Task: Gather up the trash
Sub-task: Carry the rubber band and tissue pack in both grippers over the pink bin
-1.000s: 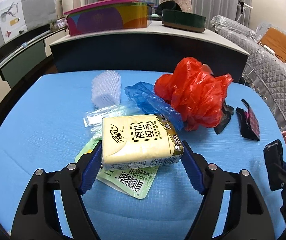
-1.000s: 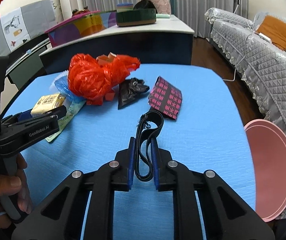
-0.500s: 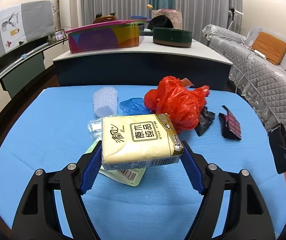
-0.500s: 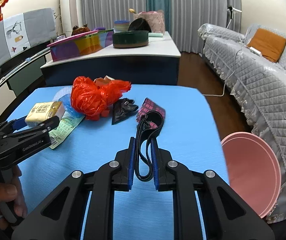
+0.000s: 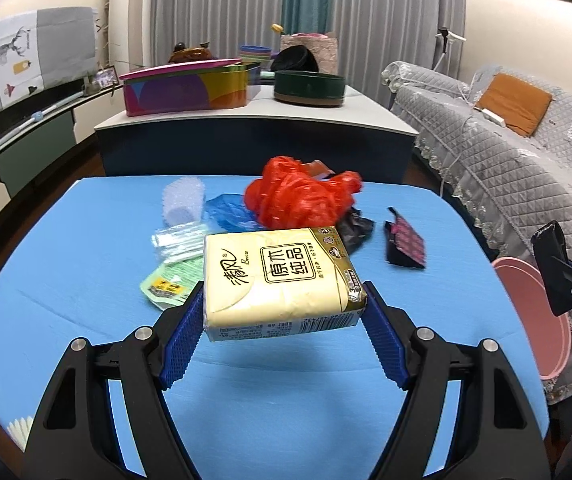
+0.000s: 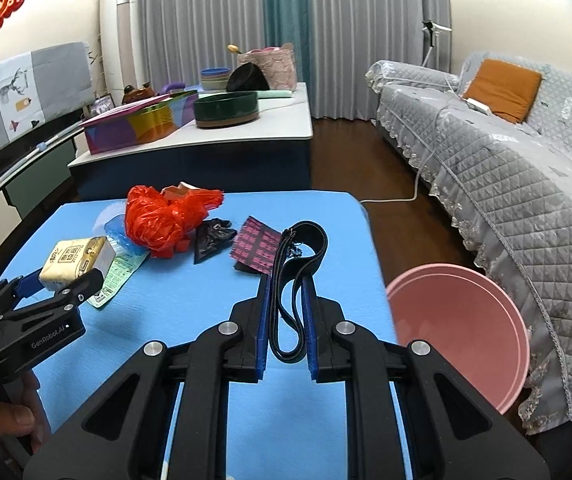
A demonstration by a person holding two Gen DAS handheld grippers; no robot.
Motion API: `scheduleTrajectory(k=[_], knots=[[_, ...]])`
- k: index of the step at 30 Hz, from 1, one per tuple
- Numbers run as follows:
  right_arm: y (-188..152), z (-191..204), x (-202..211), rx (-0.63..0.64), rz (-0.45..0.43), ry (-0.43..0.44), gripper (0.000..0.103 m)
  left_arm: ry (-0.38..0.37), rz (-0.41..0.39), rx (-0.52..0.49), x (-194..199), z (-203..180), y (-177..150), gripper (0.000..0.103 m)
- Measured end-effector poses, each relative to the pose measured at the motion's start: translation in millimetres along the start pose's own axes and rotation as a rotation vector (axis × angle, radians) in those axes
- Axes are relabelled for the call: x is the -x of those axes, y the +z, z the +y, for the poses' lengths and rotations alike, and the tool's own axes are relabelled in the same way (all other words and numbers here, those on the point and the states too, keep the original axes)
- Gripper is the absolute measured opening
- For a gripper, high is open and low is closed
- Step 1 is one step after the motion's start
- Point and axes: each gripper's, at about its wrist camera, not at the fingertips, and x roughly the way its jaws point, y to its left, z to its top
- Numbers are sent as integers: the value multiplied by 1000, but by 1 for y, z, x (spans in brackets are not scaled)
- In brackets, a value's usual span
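My left gripper (image 5: 281,308) is shut on a yellow tissue pack (image 5: 277,276) and holds it above the blue table (image 5: 65,248). The pack also shows in the right wrist view (image 6: 73,262). My right gripper (image 6: 286,296) is shut on a black strap (image 6: 292,280), held above the table near its right edge. On the table lie a red plastic bag (image 5: 298,196), a blue bag (image 5: 225,210), a bubble-wrap roll (image 5: 183,200), a clear wrapper (image 5: 175,240), a green packet (image 5: 169,280), a black wrapper (image 5: 356,228) and a pink-patterned pouch (image 5: 404,242).
A pink bin (image 6: 458,332) stands on the floor off the table's right edge, beside a grey quilted sofa (image 6: 506,168). Behind the table is a white-topped counter (image 5: 253,114) with a colourful box (image 5: 185,88) and a dark green tin (image 5: 310,88).
Both grippers have risen and pulled back from the table with their loads. The trash pile looks smaller and farther. The pink bin shows more fully.
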Motion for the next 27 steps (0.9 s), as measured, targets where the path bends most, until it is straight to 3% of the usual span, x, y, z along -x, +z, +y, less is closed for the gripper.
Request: scheduleTrajectory(k=[10, 27], knots=[[-2, -39, 21, -59, -29, -5, 15, -79, -39, -56, 8, -37, 3, 72], [1, -109, 42, -121, -62, -100, 15, -183, -53, -147, 4, -103, 4, 72]])
